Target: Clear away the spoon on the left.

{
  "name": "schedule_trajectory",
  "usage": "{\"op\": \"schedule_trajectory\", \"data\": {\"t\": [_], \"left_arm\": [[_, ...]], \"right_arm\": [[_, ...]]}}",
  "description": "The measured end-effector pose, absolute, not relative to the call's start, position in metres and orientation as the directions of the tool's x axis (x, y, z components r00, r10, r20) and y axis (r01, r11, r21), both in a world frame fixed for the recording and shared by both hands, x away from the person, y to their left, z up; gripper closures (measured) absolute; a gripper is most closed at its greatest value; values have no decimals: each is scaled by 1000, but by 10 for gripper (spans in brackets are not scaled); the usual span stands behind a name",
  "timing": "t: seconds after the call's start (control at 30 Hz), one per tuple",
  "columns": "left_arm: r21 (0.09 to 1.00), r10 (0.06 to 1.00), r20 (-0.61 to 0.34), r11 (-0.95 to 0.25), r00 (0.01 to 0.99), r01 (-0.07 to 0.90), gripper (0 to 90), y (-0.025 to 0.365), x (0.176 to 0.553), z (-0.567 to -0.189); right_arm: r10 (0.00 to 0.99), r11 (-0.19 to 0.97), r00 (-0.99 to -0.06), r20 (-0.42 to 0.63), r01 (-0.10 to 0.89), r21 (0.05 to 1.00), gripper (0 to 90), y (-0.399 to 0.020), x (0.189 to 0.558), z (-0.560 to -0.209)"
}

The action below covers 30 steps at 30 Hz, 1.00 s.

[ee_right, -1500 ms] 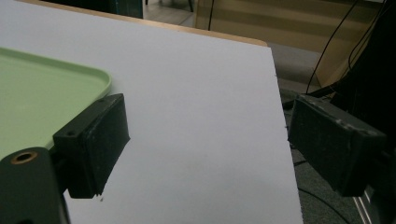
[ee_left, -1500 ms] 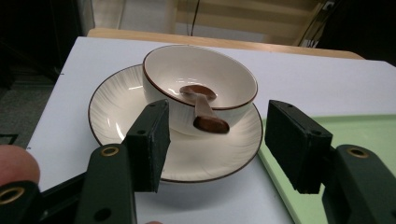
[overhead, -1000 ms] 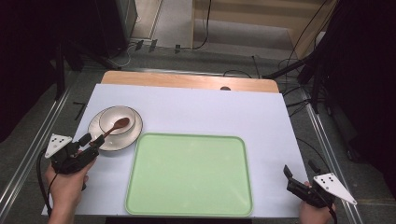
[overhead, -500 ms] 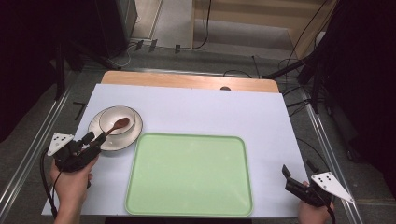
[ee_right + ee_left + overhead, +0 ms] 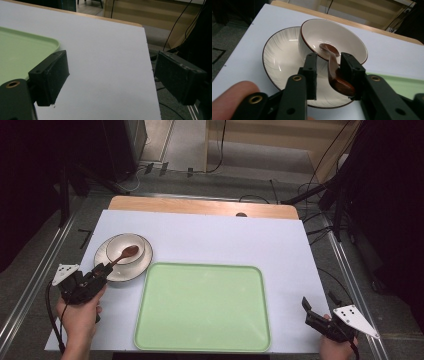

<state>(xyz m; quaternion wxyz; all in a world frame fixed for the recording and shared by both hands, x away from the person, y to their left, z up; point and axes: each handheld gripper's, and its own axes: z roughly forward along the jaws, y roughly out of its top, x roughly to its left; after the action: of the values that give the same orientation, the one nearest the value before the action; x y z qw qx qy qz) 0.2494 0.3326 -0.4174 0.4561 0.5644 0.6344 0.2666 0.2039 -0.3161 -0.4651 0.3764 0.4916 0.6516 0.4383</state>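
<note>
Spoon (image 5: 333, 68), brown and glossy, lies with its head down in the white bowl (image 5: 342, 37) and its handle slanting out over the bowl's brown-edged rim towards me; the bowl sits on a ribbed white plate (image 5: 278, 62), towards the plate's far side; plate and bowl stand at the near left of the white table cover (image 5: 225, 240), just beside the far left corner of the pale green tray (image 5: 200, 307), which takes up the middle of the near edge. My left gripper (image 5: 328, 68) has its jaws partly apart on either side of the spoon handle; the handle's end rests against the right-hand jaw while a gap remains at the other, so nothing is clamped; from above, that gripper (image 5: 103, 270) reaches over the plate's near rim, my left hand (image 5: 80, 312) behind it. My right gripper (image 5: 111, 80) hangs wide apart and holds nothing, over bare white cover near the table's right edge, the tray's corner to its left; from above it (image 5: 306, 306) sits by the tray's near right corner.
</note>
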Motion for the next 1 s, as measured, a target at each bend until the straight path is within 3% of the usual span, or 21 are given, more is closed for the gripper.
{"op": "schedule_trajectory", "data": {"t": [0.13, 0.63, 0.7, 1.0], "left_arm": [[851, 957, -283, 220, 63, 477, 759, 333, 249, -419], [877, 973, -210, 143, 98, 459, 801, 326, 247, -420], [883, 972, -212, 147, 99, 447, 848, 326, 246, -419], [900, 976, -190, 130, 107, 415, 851, 327, 244, -418]], "right_arm": [[973, 124, -226, -52, 317, 940, 131, -317, 204, -466], [972, 127, -230, -54, 316, 940, 131, -317, 204, -466], [971, 129, -231, -55, 318, 939, 131, -317, 204, -466], [972, 128, -229, -55, 317, 940, 131, -317, 204, -466]]}}
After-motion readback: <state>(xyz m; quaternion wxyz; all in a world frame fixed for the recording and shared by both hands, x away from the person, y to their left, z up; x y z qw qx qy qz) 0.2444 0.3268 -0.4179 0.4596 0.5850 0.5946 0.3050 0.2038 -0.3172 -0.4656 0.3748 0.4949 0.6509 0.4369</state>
